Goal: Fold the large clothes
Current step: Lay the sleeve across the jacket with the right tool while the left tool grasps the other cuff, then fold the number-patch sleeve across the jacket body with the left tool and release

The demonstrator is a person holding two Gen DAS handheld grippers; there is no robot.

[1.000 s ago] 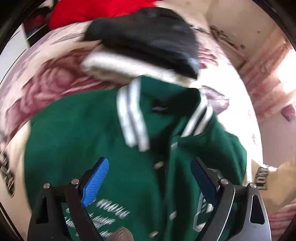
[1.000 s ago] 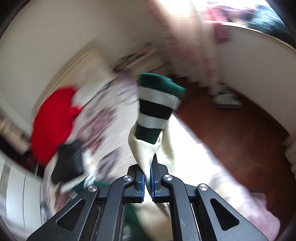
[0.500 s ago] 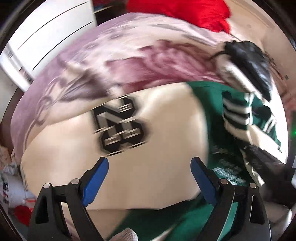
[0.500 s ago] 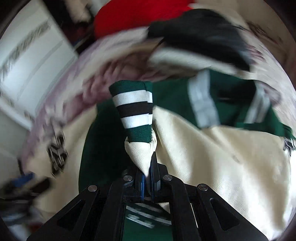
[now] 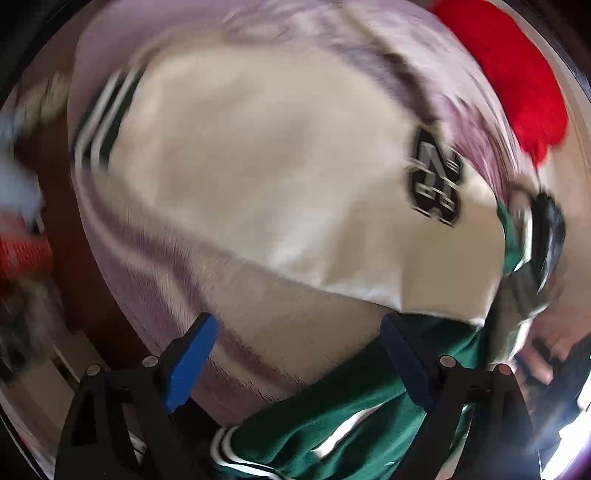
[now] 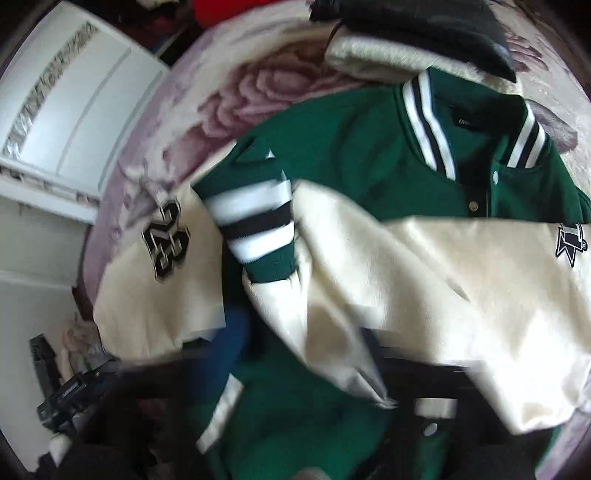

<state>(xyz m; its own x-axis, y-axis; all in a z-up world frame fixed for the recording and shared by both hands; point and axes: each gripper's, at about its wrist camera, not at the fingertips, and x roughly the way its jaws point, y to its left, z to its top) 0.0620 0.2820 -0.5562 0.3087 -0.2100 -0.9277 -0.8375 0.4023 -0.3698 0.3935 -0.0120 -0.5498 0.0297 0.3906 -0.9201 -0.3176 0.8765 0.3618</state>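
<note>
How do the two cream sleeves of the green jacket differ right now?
The number sleeve lies out to the side over the floral blanket; the star sleeve is folded across the green jacket front.
The number sleeve carries a black "23" patch; the star sleeve has a dark star-shaped patch near the shoulder.
Both are cream with green, white and black striped cuffs.

The left gripper [image 5: 297, 356] hangs with blue pads spread wide — the right gripper is too blurred to read.

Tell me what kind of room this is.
Probably a bedroom: the varsity jacket lies on a rose-print blanket that looks like bedding, other clothes are piled behind, and white panelled furniture stands alongside.
</note>
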